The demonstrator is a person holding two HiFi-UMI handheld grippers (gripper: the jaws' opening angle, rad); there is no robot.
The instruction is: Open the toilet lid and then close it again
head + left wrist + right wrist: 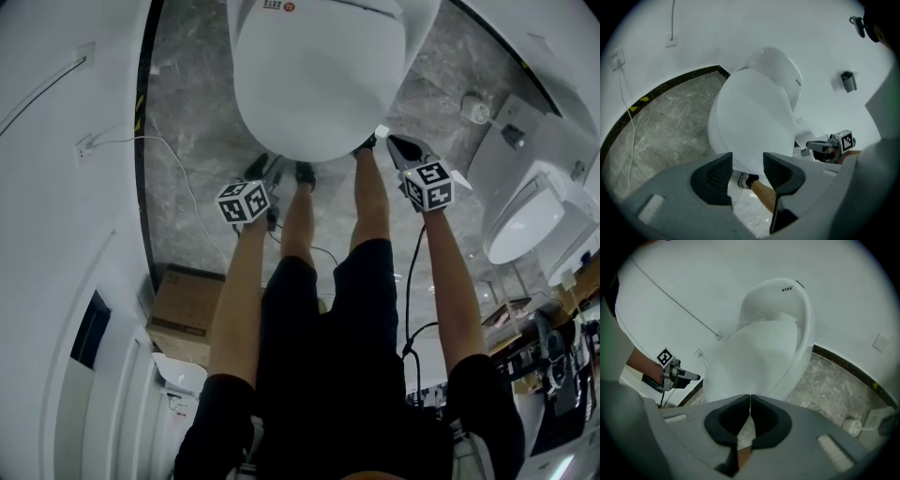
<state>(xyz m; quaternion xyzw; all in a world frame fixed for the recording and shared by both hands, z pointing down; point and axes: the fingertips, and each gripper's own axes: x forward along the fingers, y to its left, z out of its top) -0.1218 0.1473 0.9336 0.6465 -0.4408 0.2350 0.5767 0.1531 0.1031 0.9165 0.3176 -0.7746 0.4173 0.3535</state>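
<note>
Two grippers by the lowered toilet lid [319,84].
The left gripper [270,176], at the lid's seven o'clock, is spread and empty. The right gripper [387,141], at five o'clock, is pressed together and holds nothing.

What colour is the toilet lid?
The toilet lid is plain white, with no pattern. The head view shows it best.

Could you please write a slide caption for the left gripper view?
Left gripper, jaws apart and empty, faces the closed toilet lid; right gripper at right.
</note>
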